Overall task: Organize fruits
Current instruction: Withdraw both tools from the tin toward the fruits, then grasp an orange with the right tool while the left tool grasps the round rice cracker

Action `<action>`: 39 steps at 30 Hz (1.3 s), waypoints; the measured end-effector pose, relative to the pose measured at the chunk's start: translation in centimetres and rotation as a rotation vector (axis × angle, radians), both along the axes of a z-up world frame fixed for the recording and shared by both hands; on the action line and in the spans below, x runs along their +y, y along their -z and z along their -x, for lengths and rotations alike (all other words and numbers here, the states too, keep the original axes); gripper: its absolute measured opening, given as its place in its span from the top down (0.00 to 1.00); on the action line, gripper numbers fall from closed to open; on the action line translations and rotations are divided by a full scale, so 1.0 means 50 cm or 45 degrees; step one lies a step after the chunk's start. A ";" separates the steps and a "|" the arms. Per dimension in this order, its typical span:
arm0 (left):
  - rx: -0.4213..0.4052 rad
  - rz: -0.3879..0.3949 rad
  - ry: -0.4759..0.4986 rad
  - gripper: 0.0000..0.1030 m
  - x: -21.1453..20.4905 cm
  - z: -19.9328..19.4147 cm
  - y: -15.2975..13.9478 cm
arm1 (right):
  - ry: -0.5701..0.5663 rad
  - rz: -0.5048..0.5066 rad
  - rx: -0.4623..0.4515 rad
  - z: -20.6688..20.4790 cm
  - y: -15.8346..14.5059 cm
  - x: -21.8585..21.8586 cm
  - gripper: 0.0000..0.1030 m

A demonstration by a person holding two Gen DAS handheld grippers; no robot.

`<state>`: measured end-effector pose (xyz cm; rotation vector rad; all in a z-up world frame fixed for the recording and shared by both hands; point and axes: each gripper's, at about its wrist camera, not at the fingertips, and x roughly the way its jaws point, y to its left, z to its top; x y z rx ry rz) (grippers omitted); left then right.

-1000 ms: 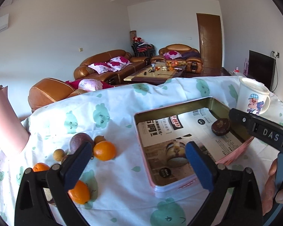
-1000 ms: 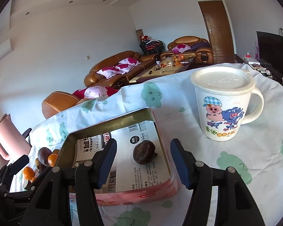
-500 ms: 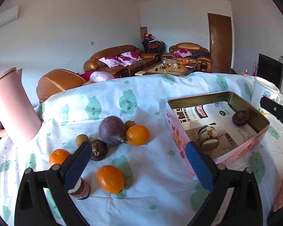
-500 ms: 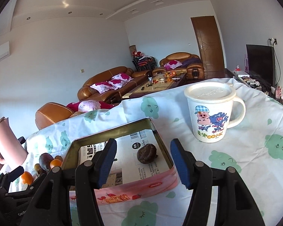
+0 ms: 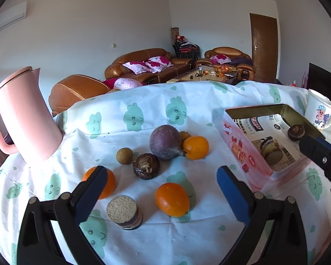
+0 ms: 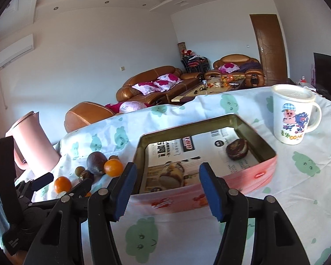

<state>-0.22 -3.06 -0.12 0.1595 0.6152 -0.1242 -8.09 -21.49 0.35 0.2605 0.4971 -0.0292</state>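
Loose fruit lies on the tablecloth: a purple passion fruit (image 5: 165, 141), an orange (image 5: 196, 147) beside it, an orange (image 5: 172, 199) nearer me, another orange (image 5: 109, 182) behind my left finger, a dark wrinkled fruit (image 5: 146, 166) and a small brown one (image 5: 124, 155). My left gripper (image 5: 162, 184) is open and empty above them. The pink tin (image 6: 234, 178) holds one dark fruit (image 6: 237, 149). My right gripper (image 6: 165, 190) is open and empty at the tin's near wall.
A pink jug (image 5: 26, 114) stands at the left. A small cork-topped jar (image 5: 124, 212) stands near my left finger. A lidded white pig mug (image 6: 293, 117) stands right of the tin. The table edge drops off behind, towards sofas.
My left gripper has swung left from over the tin to over the loose fruit. My right gripper has drawn back from the tin and stays open.
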 end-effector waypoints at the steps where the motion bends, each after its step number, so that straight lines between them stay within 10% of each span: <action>1: -0.003 -0.004 -0.004 0.02 0.006 0.000 0.000 | -0.014 0.006 -0.001 -0.001 0.000 0.011 0.41; 22: 0.095 0.078 -0.297 0.02 0.286 -0.060 -0.014 | -0.436 0.155 0.339 -0.105 0.059 0.248 0.49; 39: 0.163 0.112 0.119 0.07 0.211 -0.025 -0.025 | -0.474 -0.049 0.406 -0.138 0.077 0.226 0.65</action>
